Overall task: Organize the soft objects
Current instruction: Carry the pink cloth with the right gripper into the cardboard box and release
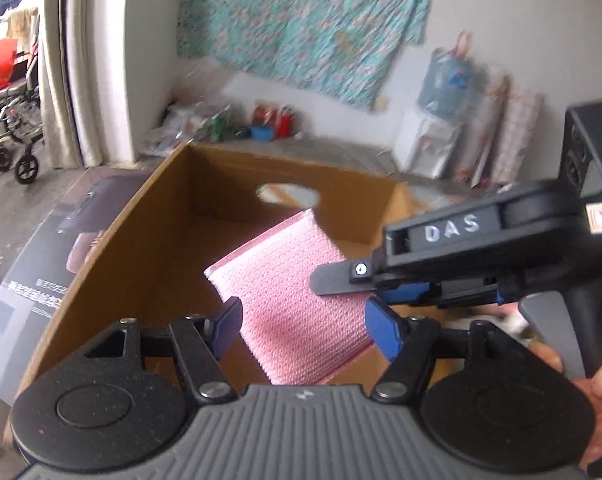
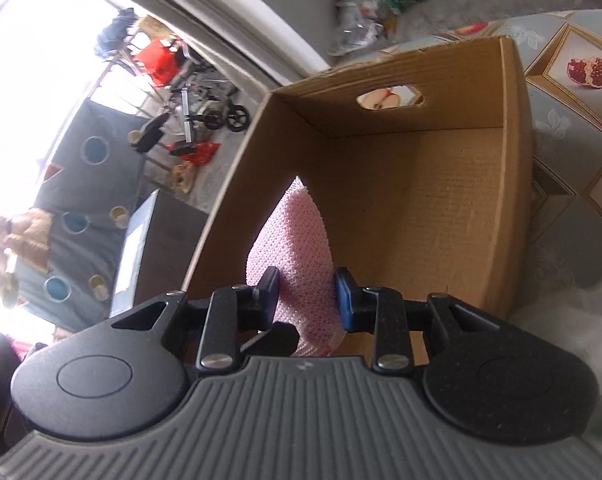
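A pink knitted cushion hangs over the open brown cardboard box. My right gripper is shut on the cushion, one finger on each side, above the box. The right gripper also shows in the left wrist view, coming in from the right and clamped on the cushion's right edge. My left gripper is open, its fingers wide on either side of the cushion without touching it. The box floor looks bare.
The box stands on a fruit-patterned tablecloth. A printed dark carton lies left of the box. Bags and bottles sit by the far wall, a wheelchair at far left. White fluffy material lies at right.
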Action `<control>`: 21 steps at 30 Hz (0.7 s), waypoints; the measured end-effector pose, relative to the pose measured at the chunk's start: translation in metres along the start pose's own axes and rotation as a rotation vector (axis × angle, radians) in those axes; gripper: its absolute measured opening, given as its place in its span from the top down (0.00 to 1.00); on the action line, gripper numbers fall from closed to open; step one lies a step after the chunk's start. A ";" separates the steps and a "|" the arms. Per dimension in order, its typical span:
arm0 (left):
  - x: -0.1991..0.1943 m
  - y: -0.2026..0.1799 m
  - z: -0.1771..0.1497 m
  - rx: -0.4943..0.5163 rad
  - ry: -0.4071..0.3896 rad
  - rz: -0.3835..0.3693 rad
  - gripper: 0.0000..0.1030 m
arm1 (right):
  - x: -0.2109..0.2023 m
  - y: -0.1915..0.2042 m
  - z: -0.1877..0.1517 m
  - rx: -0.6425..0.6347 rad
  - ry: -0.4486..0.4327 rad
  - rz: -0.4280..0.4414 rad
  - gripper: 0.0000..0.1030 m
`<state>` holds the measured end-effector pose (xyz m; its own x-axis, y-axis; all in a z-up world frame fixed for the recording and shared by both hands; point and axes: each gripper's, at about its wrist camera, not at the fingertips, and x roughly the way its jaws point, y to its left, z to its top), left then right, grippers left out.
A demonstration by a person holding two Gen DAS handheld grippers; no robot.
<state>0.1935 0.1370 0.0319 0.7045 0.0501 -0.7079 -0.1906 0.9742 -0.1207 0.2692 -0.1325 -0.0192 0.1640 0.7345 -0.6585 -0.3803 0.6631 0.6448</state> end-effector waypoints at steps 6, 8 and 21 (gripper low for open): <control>0.033 0.039 0.000 -0.090 0.086 0.063 0.33 | 0.069 -0.027 0.034 0.155 -0.009 -0.123 0.73; 0.032 0.050 -0.003 -0.117 0.093 0.053 0.34 | 0.083 -0.025 0.040 0.182 -0.027 -0.156 0.73; -0.003 0.095 -0.016 -0.163 0.038 0.065 0.33 | 0.148 -0.041 0.037 0.467 -0.159 -0.142 0.72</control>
<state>0.1624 0.2257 0.0119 0.6613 0.1001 -0.7434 -0.3453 0.9204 -0.1832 0.3427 -0.0452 -0.1290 0.3352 0.6209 -0.7086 0.0970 0.7254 0.6815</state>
